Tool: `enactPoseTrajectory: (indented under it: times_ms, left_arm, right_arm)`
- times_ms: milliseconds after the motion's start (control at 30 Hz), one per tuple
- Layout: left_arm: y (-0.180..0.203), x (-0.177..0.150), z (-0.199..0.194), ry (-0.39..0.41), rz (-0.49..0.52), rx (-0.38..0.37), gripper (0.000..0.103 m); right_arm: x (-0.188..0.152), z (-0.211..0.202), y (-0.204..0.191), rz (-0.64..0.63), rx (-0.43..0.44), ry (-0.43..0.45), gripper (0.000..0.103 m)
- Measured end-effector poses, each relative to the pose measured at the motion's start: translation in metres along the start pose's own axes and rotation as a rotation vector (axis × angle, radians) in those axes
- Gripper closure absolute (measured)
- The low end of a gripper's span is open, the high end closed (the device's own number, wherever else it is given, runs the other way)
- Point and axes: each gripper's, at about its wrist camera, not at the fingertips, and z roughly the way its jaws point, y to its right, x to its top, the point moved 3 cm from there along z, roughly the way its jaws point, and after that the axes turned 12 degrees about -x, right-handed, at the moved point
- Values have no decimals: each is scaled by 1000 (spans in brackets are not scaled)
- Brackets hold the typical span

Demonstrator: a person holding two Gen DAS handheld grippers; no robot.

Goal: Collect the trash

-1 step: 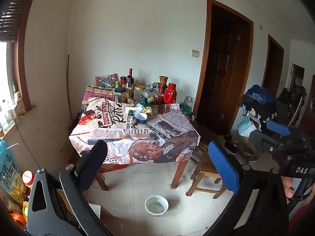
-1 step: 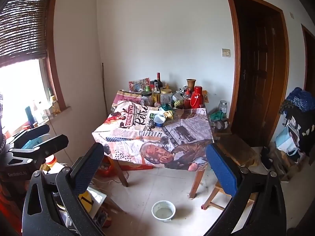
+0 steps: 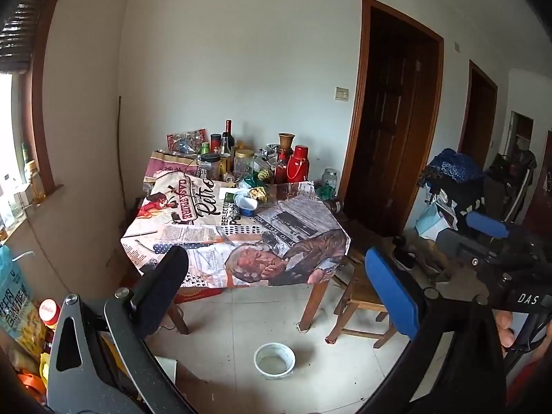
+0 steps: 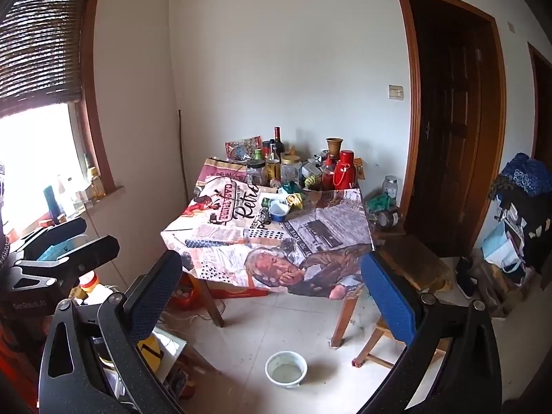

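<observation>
A table under a printed newspaper-style cloth stands across the room. Near its middle lie a small blue-rimmed tub, crumpled yellow-green wrappers and a foil scrap. My left gripper is open and holds nothing, well short of the table. My right gripper is open too, also with nothing between its fingers. Each gripper shows in the other's view: the right gripper at the right edge, the left gripper at the left edge.
Bottles, jars and a red flask crowd the table's far side. A white bowl sits on the tiled floor before the table. A wooden stool stands by the right table leg. Bags and clutter lie at the lower left, below the window.
</observation>
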Motion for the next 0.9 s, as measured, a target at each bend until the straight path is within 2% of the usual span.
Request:
enactPoseTrajectory:
  times_ms: [267, 333, 900]
  left_arm:
    - [-11, 0, -14, 14, -20, 21, 0]
    - [6, -5, -4, -6, 18, 12, 0]
    - [12, 0, -2, -30, 35, -8, 0]
  right_arm:
    - [-6, -1, 4, 11, 11, -15, 0]
    - [-7, -2, 3, 11, 17, -15, 0]
    - [-6, 0, 4, 8, 27, -26, 0]
